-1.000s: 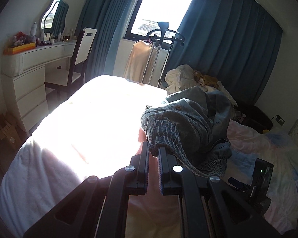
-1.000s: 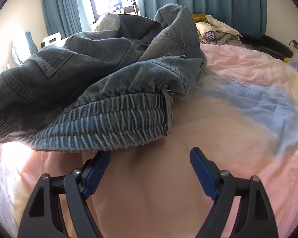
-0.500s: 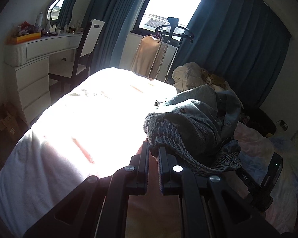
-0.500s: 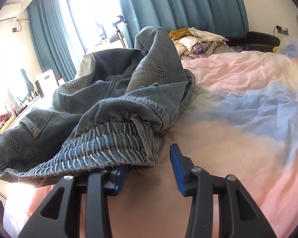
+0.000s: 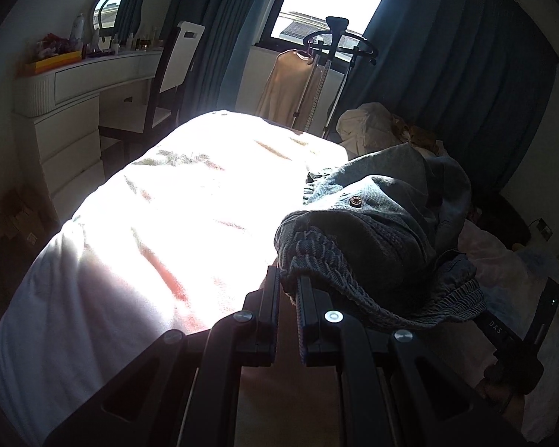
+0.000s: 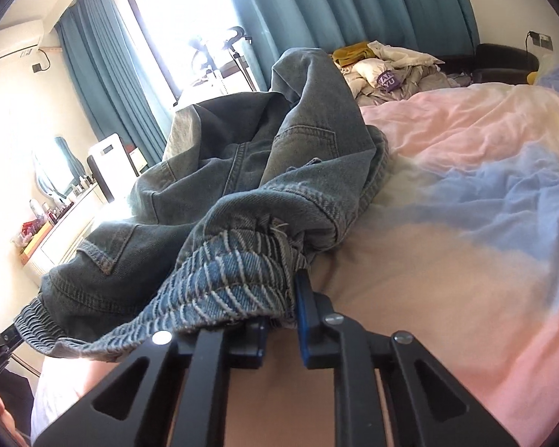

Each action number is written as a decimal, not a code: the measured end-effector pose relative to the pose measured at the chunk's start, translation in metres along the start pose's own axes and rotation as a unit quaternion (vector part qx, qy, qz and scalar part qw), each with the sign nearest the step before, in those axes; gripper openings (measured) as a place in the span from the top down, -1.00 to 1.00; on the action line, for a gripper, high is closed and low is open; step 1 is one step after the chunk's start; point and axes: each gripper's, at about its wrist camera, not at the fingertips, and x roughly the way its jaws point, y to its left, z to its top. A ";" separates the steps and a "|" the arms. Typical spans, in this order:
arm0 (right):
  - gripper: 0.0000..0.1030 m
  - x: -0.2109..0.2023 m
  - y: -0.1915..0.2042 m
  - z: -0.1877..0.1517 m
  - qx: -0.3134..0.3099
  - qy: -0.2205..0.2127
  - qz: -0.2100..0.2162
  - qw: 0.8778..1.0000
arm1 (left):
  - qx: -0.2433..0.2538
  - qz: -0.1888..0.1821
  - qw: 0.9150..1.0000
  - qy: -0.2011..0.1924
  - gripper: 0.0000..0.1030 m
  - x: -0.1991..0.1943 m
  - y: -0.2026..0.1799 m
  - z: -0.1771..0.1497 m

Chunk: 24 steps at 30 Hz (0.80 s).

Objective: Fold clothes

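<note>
pastel bed point(image 6: 466, 260), crumpled denim garment point(image 6: 242, 171)

The jeans point(image 5: 384, 231) lay heaped on the bed point(image 5: 190, 201), with a clothes pile point(image 5: 372, 126) behind them and a dresser point(image 5: 74, 111) to the left.

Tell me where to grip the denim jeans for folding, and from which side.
Grip the jeans by the elastic waistband, coming in low from its near edge. It is the thick, ribbed edge facing both grippers, and the left gripper and right gripper each pinch one end.
</note>
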 end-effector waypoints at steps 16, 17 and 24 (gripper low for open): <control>0.84 -0.114 0.141 -0.077 -0.123 0.019 0.176 0.976 | -0.056 -0.022 0.990 -0.131 0.88 -0.093 0.062 0.069; 0.84 -0.116 0.154 -0.088 -0.132 0.028 0.195 0.972 | -0.067 -0.021 0.988 -0.135 0.88 -0.100 0.074 0.074; 0.81 -0.112 0.237 -0.149 -0.187 0.092 0.291 0.934 | -0.092 0.026 0.988 -0.125 0.88 -0.110 0.145 0.094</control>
